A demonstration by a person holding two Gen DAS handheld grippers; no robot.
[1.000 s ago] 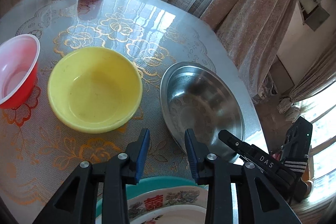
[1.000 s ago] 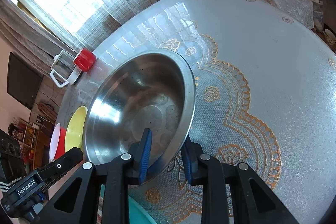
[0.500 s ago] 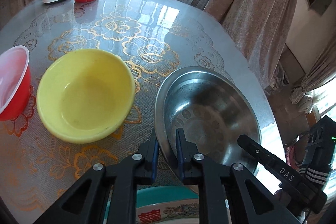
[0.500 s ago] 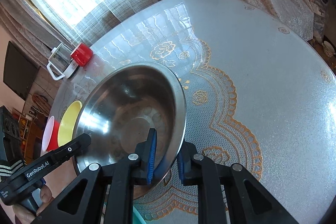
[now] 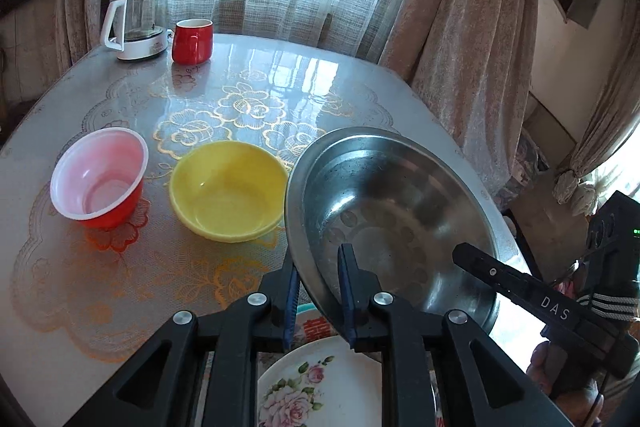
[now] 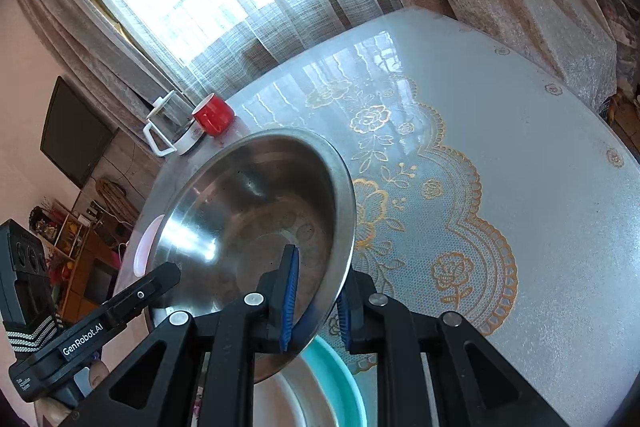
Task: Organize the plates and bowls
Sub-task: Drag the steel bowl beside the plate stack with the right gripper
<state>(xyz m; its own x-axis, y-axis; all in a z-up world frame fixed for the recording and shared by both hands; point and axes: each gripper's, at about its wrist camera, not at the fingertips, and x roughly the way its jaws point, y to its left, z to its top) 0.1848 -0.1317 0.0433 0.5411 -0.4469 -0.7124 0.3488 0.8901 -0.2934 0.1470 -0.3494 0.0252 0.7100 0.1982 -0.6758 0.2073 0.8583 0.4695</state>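
Only the left view shows the yellow bowl (image 5: 228, 191) beyond-left of the left gripper (image 5: 318, 293); both it and the right gripper (image 6: 316, 301) pinch the steel basin's (image 5: 394, 215) near rim; bare table (image 6: 540, 187) lies beyond-right of the right fingers.

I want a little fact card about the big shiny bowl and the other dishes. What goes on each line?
held thing: large stainless steel bowl, tilted
left gripper: shut on its rim
right gripper: shut on its rim too
below the bowl: white plate with pink roses, teal plate
beside it: yellow plastic bowl, then red bowl with white inside
far edge: red mug, glass kettle
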